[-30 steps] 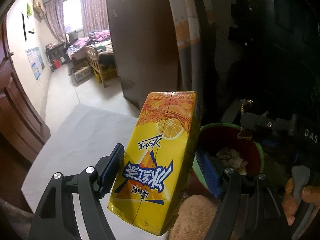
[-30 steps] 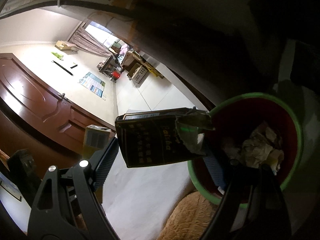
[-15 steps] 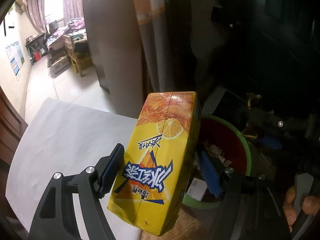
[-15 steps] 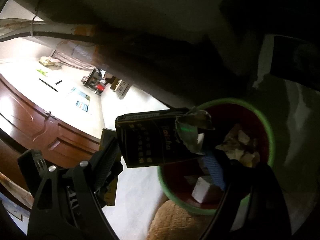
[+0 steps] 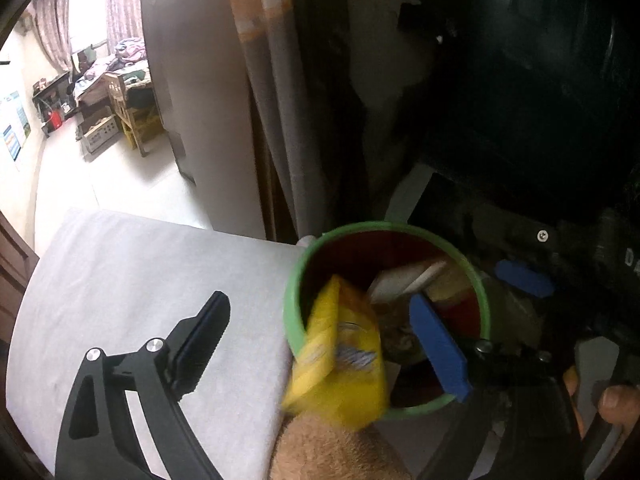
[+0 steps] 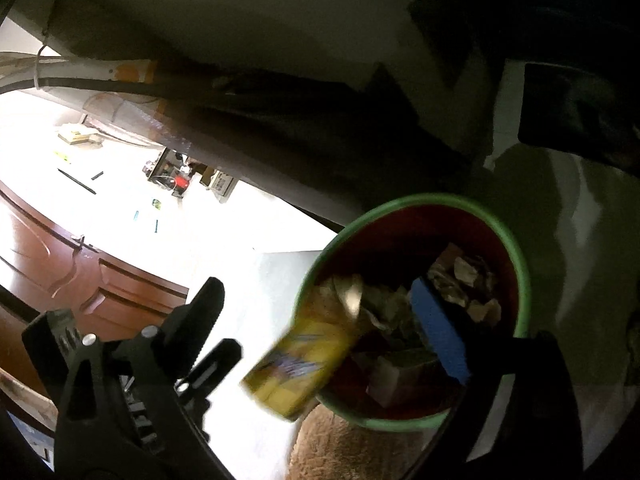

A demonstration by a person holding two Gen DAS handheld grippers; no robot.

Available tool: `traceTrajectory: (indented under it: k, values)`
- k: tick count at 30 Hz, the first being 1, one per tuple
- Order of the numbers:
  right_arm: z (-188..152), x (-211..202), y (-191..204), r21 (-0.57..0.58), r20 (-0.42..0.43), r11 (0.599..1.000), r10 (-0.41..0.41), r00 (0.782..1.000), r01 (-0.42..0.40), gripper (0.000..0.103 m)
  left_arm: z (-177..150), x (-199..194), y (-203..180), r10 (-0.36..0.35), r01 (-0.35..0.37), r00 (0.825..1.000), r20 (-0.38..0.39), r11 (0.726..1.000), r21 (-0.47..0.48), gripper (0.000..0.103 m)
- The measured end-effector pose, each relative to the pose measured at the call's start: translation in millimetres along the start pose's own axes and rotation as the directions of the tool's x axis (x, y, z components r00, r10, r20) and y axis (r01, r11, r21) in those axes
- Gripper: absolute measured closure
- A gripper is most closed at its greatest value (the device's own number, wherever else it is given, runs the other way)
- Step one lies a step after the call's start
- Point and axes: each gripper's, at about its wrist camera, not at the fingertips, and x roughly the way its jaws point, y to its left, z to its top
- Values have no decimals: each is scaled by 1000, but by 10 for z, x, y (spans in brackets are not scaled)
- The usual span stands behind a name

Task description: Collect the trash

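Observation:
A red bin with a green rim [image 5: 291, 300] [image 6: 524, 280] stands just ahead, holding crumpled paper [image 6: 464, 280] and small boxes. The yellow drink carton [image 5: 340, 356] [image 6: 300, 364] is blurred, free of the pads and tipping over the bin's near rim. My left gripper [image 5: 320, 340] is open and its jaws are still opening; the carton lies loose between them. My right gripper [image 6: 320, 328] is open too, its jaws opening with nothing pressed between them. I cannot pick out the dark packet for certain among the trash.
A white sheet [image 5: 140, 280] covers the surface left of the bin. A tan fuzzy object [image 5: 332, 448] lies under the bin's near side. Dark furniture [image 5: 520, 80] rises behind. A hand [image 5: 616, 400] holds the right gripper. A brown door [image 6: 100, 280] stands left.
Both grippers opened. The yellow carton dropped out of the left one toward the bin, and the dark packet left the right one. Both views closed in on the bin before that.

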Motion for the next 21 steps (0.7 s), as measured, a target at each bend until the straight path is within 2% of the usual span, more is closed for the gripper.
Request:
traceTrajectory:
  k: [3,6,10,14,19,21]
  values:
    - [-10,-22,32,0,7,1000,-8,1000,8,10,-21,-89,77,9,-9,1000,26,1000,-30,16]
    - [-33,-27,148,-24,3,1000,0,1000,0,10,-25,-285,261,36,-29,996,84,996,-81,16]
    - [-141,34,472,-108,-19,994,17,1000,-19,9,-76,-668,534,98,-70,980,171,985,-160,13]
    - [-301,170,886,-210,-53,977,30,998,-40,8,-170,-1168,841,213,-151,938,275,962,-229,8]
    - [-656,310,1498,-361,-99,928,63,993,-95,8,-309,-1636,1206,340,-246,886,316,921,-303,8]
    - [-789,309,1721,-426,-84,899,66,994,-96,8,-376,-1803,1319,383,-272,863,330,902,-335,8]
